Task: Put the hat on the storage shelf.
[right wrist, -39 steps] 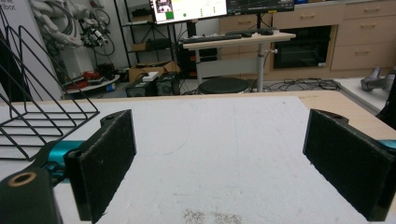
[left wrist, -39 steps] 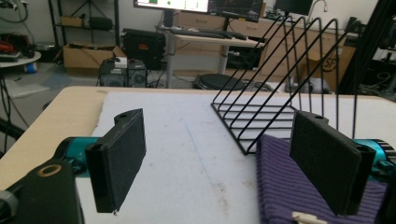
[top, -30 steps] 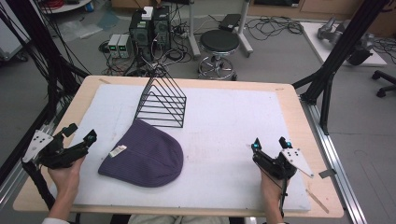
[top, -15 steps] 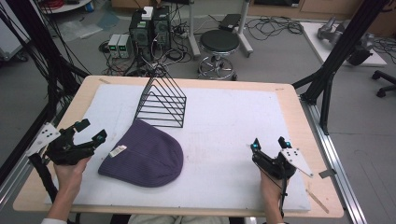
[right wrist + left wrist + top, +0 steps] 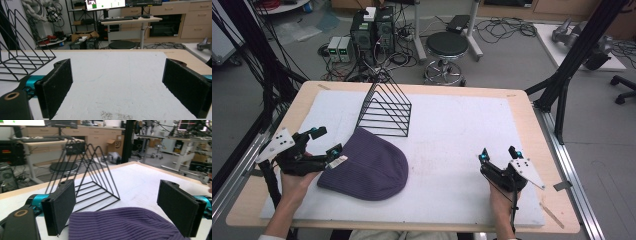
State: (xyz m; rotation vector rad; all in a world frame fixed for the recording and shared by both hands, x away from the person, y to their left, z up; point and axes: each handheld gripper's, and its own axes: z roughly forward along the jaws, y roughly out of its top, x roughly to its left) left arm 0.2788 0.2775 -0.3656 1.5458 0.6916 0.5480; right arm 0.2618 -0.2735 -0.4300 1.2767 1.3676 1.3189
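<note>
Closing in: left tool now at the near-left edge of the purple beanie, jaws spread wide, nothing between them; a second ago well left of it, clear of the fabric.
Left tool's own view: knit brim low between the two pads, not yet pinched.
Right tool: parked near right on the counter, jaws apart, empty, unmoved.
Beanie: flat on the white pad, near left, just in front of the black wire rack, unshifted.
Meaning: approach about done; likely next, a pinch on the brim.
</note>
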